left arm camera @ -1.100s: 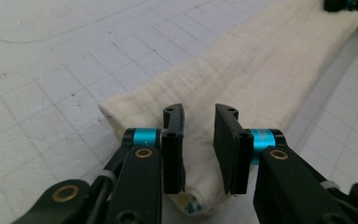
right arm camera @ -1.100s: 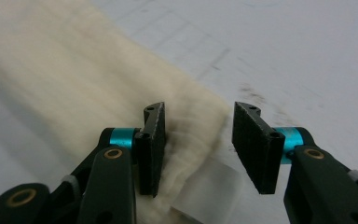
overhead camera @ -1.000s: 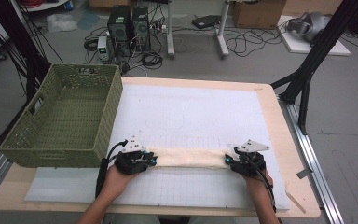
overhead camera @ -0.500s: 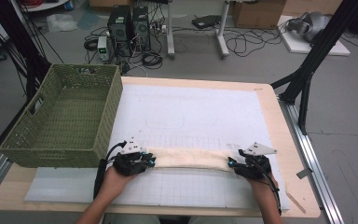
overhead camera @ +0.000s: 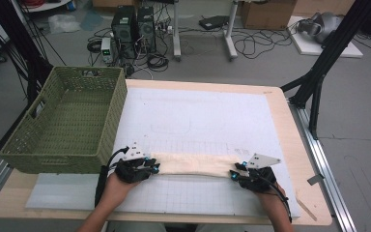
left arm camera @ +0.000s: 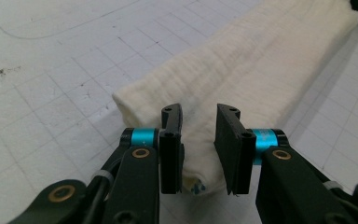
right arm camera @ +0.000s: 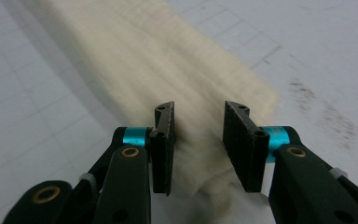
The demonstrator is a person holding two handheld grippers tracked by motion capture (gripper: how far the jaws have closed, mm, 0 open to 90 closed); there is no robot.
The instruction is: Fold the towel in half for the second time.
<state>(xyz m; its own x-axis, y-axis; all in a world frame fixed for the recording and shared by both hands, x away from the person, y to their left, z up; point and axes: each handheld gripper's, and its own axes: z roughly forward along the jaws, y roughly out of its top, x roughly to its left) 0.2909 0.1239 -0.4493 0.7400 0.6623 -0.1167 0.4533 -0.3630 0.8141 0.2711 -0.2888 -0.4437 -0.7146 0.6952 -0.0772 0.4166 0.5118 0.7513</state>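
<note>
I see the folded cream cloth (overhead camera: 193, 164) lying as a long strip across the lower middle of the high view, on the white grid mat (overhead camera: 198, 121) of the tabletop. Left gripper (overhead camera: 147, 166) sits at its left end — fingers clamped on the cloth end. Right gripper (overhead camera: 235, 173) at the right end; fingers just closing, cloth between them, the grip itself too blurred to tell. Green basket (overhead camera: 29, 145) at left.

You are wearing no sleeves, your forearms showing bare. Your left gripper (left arm camera: 199, 149) is showing 2 flat black jaws on turquoise collars, brass-ringed screws glinting in black links. Your right gripper (right arm camera: 199, 147) is showing the same build. Grey 3-cornered plates and black cables are topping both.
</note>
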